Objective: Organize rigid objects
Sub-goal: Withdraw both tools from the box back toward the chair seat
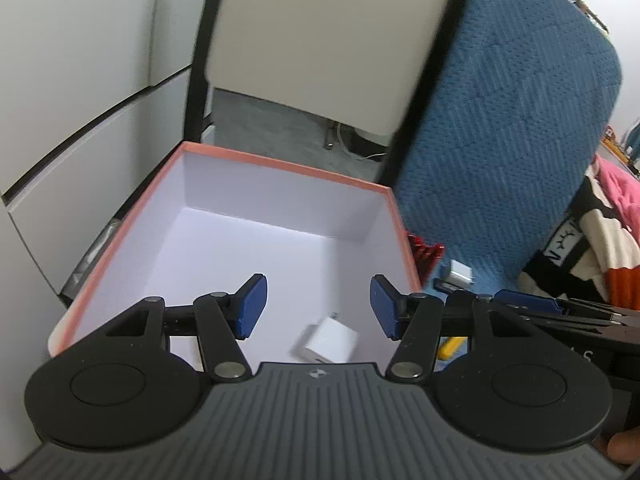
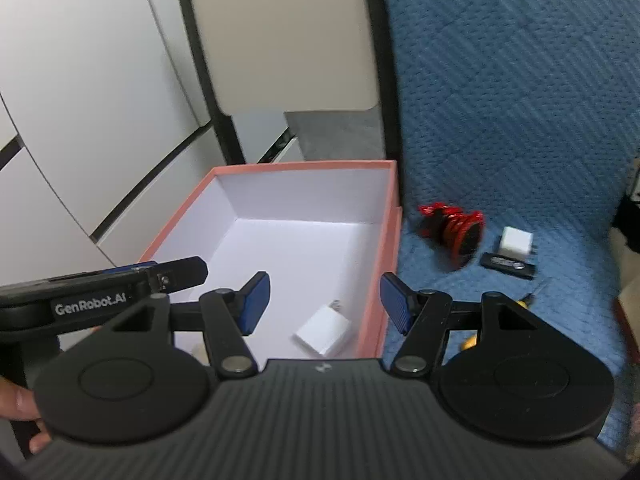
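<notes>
Tongs: my left tongs (image 1: pixel 318 307) and right tongs (image 2: pixel 324 304) both stand apart with nothing between the pads, poised above the pink box (image 2: pixel 390 240), each tilted downward. One white charger (image 2: pixel 325 335) lies on the box floor near its front wall. On the blue mat (image 2: pixel 520 120) right of the box wait a second white charger (image 2: pixel 516 241), a black stick (image 2: pixel 508 265) and a red coiled piece (image 2: pixel 454 226). Risk, as I judge it: the two tongs sit close together, so swinging right toward the mat could knock them together or catch the box rim and shove it.

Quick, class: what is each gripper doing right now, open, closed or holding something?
Left gripper: open, holding nothing.
Right gripper: open, holding nothing.
</notes>
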Demonstrator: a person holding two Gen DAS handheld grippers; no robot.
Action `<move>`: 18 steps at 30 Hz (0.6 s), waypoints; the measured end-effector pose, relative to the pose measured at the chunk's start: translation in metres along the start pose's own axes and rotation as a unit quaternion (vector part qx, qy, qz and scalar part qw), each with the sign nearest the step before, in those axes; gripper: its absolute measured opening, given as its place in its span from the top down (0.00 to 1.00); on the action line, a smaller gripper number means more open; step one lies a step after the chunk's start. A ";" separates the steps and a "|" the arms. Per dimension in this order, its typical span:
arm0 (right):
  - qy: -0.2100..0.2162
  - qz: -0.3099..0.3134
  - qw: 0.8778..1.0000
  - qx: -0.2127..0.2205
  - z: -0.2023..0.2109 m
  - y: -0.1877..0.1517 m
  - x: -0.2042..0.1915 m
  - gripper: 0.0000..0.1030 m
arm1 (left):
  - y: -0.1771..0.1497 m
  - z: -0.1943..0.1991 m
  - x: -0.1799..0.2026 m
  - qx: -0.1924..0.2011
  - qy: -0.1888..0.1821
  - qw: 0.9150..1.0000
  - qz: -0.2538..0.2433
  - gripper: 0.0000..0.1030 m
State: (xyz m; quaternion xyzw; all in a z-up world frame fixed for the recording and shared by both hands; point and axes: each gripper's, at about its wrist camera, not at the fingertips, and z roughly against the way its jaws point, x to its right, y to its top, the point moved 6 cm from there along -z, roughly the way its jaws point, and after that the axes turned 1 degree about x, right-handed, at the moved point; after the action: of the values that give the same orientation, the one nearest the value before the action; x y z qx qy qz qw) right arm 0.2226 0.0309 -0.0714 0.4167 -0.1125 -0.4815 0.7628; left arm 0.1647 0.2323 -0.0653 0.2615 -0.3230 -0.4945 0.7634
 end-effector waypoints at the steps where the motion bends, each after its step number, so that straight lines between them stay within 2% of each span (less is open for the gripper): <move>1: -0.003 -0.001 1.000 0.003 0.005 -0.001 0.004 0.38 | -0.001 0.002 0.006 0.001 -0.004 1.000 -0.002 0.39; 18: -0.054 -0.029 0.998 0.015 0.051 -0.033 0.082 0.38 | -0.045 -0.002 0.092 -0.012 -0.037 0.999 -0.035 0.39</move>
State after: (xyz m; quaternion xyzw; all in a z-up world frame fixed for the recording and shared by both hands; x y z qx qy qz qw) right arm 0.2143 -0.0697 -0.0824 0.4046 -0.1481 -0.5235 0.7351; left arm 0.1674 0.1309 -0.0779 0.2452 -0.3355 -0.5339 0.7364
